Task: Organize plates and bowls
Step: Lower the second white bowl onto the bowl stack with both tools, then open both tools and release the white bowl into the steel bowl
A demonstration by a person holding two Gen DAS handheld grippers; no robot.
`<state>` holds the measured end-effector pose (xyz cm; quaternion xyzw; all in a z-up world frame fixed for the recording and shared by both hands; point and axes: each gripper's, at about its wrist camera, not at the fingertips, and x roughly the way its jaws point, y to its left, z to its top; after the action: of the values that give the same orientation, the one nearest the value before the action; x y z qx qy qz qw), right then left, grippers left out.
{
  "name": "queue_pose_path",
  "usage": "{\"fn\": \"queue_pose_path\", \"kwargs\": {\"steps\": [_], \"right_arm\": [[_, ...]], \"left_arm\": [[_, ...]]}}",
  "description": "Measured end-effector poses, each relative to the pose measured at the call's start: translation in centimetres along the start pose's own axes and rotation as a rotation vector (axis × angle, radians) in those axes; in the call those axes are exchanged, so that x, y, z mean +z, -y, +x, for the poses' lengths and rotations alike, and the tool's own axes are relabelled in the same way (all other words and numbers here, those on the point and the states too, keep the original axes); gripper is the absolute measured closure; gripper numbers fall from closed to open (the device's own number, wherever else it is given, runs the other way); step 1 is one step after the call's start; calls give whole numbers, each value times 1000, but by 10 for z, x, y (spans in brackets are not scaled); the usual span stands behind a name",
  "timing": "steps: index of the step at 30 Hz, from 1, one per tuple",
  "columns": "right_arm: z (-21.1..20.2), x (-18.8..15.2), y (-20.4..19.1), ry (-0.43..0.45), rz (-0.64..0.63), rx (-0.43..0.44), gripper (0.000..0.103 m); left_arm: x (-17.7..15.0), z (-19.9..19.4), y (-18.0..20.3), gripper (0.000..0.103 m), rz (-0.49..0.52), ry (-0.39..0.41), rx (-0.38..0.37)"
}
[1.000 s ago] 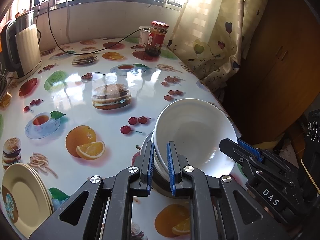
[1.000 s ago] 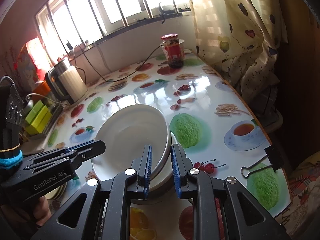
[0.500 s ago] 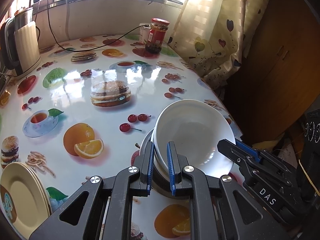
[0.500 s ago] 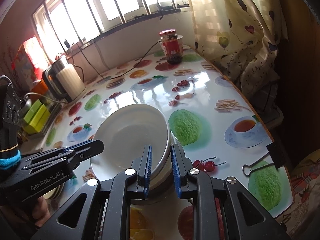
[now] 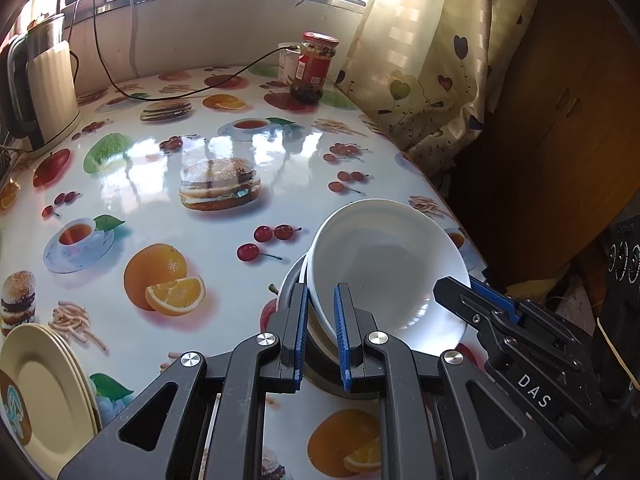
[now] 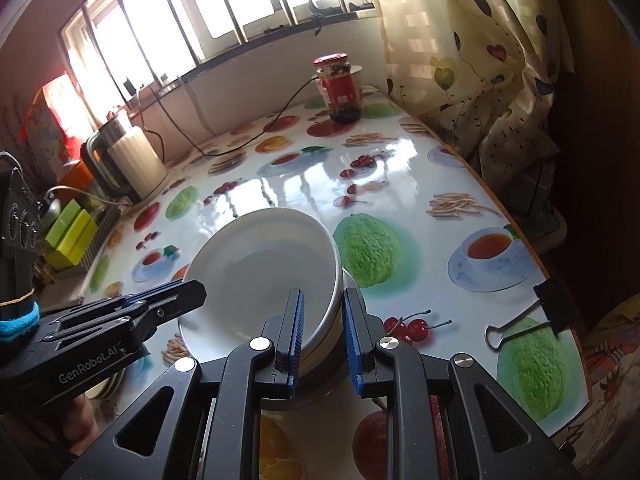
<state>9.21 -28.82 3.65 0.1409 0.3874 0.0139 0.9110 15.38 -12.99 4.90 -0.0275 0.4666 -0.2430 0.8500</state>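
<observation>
While both ribbed blue tools (image 5: 322, 334) (image 6: 323, 338) clamp its rim, the glossy white bowl (image 5: 386, 264) tilts

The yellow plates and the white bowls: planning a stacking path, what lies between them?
In the left wrist view, nothing stands between the yellow plates and white bowls; only printed tablecloth.

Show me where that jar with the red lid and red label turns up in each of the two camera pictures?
Left wrist view: the jar stands at the far end of the table, upper middle of the picture, just left of the curtain.
Right wrist view: the jar is again at the far end, upper middle, left of the curtain.
Shared landmark: the black cable running to it, also seen here.
</observation>
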Motion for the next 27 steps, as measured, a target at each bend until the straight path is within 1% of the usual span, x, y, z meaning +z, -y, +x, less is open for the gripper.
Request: {"fn": "queue_pose_path", "kwargs": {"steps": [16, 27], "right_arm": [[1, -1, 3, -6, 7, 1, 82], [6, 2, 2, -21, 6, -1, 81]], "left_arm": [[-1, -1, 1, 89, 5, 3, -2], [-2, 0, 2, 89, -8, -11, 1]]}}
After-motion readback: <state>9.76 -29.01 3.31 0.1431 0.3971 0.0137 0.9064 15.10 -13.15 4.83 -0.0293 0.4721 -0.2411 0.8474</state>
